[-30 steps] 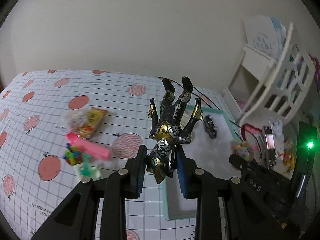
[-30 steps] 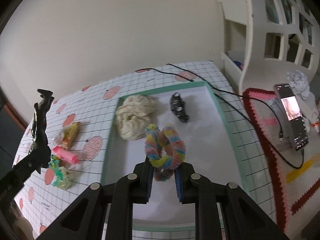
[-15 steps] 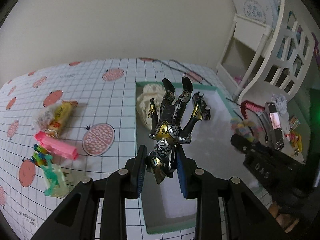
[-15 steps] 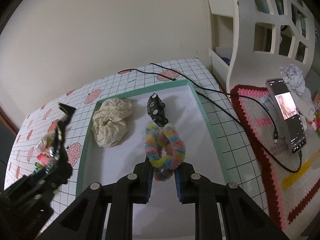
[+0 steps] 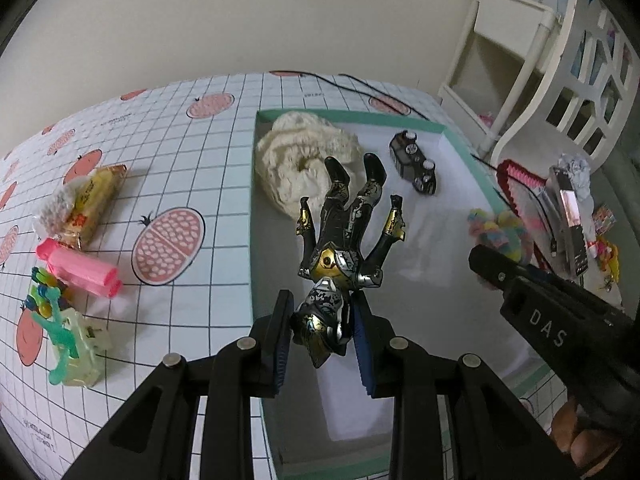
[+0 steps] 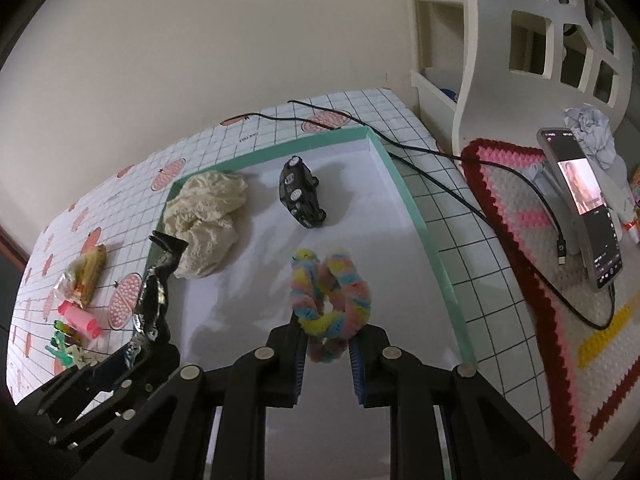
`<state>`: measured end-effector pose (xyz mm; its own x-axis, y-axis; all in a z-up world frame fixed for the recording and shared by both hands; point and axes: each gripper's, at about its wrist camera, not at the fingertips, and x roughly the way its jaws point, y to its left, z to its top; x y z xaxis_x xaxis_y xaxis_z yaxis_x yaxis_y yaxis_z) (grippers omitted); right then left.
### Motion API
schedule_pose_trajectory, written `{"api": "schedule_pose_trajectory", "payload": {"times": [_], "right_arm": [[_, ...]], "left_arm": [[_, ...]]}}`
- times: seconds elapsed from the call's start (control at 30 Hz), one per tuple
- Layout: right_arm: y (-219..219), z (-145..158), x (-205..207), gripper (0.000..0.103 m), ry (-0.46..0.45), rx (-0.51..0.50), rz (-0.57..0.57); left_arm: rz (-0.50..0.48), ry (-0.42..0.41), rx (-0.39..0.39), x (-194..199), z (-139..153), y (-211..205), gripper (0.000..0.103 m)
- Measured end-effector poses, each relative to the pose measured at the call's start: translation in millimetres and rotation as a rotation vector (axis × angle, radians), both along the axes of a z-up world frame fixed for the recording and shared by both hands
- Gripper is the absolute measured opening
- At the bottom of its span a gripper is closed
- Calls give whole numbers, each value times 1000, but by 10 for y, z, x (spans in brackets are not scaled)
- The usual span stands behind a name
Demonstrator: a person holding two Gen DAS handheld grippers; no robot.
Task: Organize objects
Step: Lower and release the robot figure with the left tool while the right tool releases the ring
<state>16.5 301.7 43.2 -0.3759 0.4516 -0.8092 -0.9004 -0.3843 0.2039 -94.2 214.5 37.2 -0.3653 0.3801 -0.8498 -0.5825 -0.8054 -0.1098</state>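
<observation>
Standing behind everything, a plain cream wall (image 6: 200,60), evenly lit. Spreading below it, a white grid cloth (image 5: 168,152) printed with pink fruit, a black cable (image 6: 400,144) trailing across its far edge. Rising at right, a white shelf (image 6: 532,40) with cut-out openings, a crocheted mat (image 6: 532,248) lying at its foot and carrying a lit phone (image 6: 588,204).

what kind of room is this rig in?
Probably a home, maybe a child's room: a fruit-print tablecloth, a white cut-out shelf, a crocheted mat with a charging phone, and toys around a tray.
</observation>
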Motion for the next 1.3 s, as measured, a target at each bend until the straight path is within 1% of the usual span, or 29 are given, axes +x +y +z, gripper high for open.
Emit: {"api": "schedule_pose_trajectory", "payload": {"times": [0.13,0.3,0.6,0.73,0.97,1.1,1.13,1.17,1.23,1.3], "right_arm": [[0,-40,-7,20,-16,-11,-4],[-6,-96,-6,21,-29,-36,-5],[24,-180,-31,22,-43,-73,-8],[27,-194,-27,24,-40,-85,-13],[23,-173,-23,25,-31,-81,-18],[19,-157,-14,32,-23,-82,-25],[15,-155,-10,32,-21,-83,-27],[11,-152,-6,32,-19,-83,-27],[-10,-144,11,37,-5,-82,-27],[-24,-120,46,38,6,-77,-30]], "left_arm": [[-15,0,-21,35,-46,40,30],[-2,-44,-41,17,-146,36,30],[-10,-41,-58,28,-232,35,30],[-13,-41,-51,14,-239,20,30],[-35,-32,-38,12,-160,63,30],[-40,-26,-42,7,-114,59,30],[-38,-27,-41,46,-88,72,30],[-37,-28,-36,51,-69,64,30],[-33,-25,-22,74,-11,56,30],[-38,-14,-8,71,55,43,31]]}}
